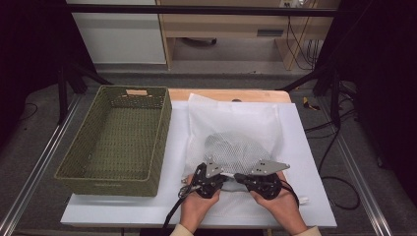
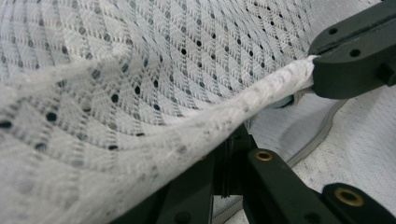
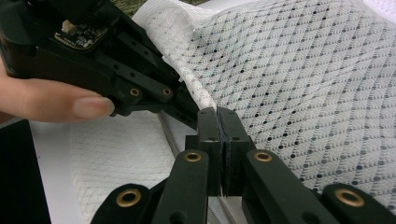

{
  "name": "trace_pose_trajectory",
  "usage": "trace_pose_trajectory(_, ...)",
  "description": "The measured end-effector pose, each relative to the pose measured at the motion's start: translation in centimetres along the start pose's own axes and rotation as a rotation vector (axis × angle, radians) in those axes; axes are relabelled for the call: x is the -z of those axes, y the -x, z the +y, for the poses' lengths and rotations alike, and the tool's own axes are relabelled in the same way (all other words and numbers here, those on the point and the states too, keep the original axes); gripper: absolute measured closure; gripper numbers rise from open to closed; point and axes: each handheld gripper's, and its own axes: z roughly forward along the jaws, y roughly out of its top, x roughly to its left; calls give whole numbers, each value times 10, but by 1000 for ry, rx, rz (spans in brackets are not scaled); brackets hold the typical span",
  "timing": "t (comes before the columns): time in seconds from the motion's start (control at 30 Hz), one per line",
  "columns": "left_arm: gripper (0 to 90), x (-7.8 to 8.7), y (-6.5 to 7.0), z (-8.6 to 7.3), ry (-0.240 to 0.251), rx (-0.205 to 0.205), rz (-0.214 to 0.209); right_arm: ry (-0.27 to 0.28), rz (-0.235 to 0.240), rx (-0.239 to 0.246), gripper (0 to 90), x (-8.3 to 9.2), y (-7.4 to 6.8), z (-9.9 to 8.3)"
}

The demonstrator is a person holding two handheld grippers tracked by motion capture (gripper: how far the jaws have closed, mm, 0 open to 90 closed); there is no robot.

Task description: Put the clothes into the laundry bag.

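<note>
A white mesh laundry bag lies on the white table, with a greyish bulge under its mesh near the front. Both grippers meet at the bag's near edge. My left gripper is shut on the mesh edge; in the left gripper view its jaws sit under the lifted mesh. My right gripper is shut on the same edge just beside it, its jaws pressed together on the mesh. The pinched edge stretches between the two grippers, and a zipper band runs below it.
A green woven basket stands empty at the left of the table, close to the bag. A white sheet covers the tabletop. A person's hands hold both grippers at the front edge, and cables trail from them.
</note>
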Motion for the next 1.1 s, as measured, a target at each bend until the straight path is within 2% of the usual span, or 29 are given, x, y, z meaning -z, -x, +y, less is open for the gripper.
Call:
trace_pose_trajectory(0.3, 900, -6, -3, 6, -8, -12, 15, 1, 1, -3, 895, 0, 1, 0)
trace_pose_trajectory(0.73, 900, -14, -7, 12, -4, -3, 22, -2, -2, -10, 895, 0, 1, 0)
trace_pose_trajectory(0.93, 900, -10, -4, 10, -20, -20, 13, -2, -7, -15, 894, 1, 3, 0)
trace_pose_trajectory(1.1, 900, -8, 4, 6, -47, -45, -16, -3, -11, -21, 894, 2, 4, -1)
